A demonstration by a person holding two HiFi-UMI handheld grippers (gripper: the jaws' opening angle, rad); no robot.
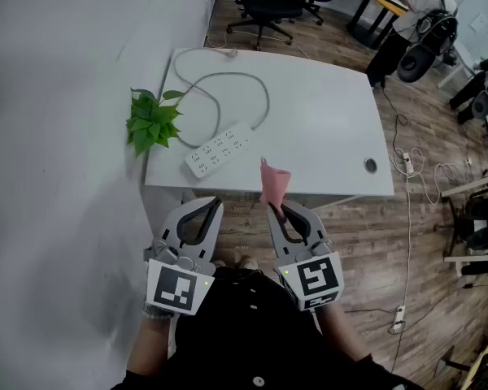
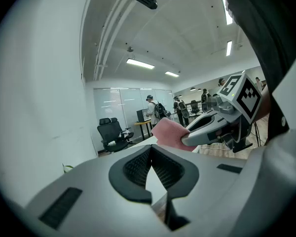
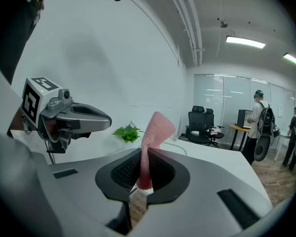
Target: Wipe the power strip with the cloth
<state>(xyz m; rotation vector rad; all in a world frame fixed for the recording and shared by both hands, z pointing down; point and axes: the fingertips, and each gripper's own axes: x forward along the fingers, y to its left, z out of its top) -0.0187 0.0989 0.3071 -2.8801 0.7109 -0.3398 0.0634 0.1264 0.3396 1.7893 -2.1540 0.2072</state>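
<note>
A white power strip (image 1: 218, 149) lies slantwise near the front left of the white table (image 1: 325, 128), and its grey cable (image 1: 264, 104) loops toward the back. Both grippers are held in front of the table's near edge, apart from the strip. My right gripper (image 1: 270, 205) (image 3: 144, 154) is shut on a pink cloth (image 1: 274, 181) (image 3: 155, 130), which stands up from its jaws. My left gripper (image 1: 217, 202) (image 2: 151, 149) is beside it on the left, shut with nothing between its pads. The left gripper view also catches the cloth (image 2: 167, 132).
A small green plant (image 1: 153, 124) sits at the table's left edge against the white wall. A round cable hole (image 1: 370, 165) is near the front right corner. Office chairs (image 1: 264, 6) stand behind the table. Cables and a floor strip (image 1: 407, 162) lie to the right.
</note>
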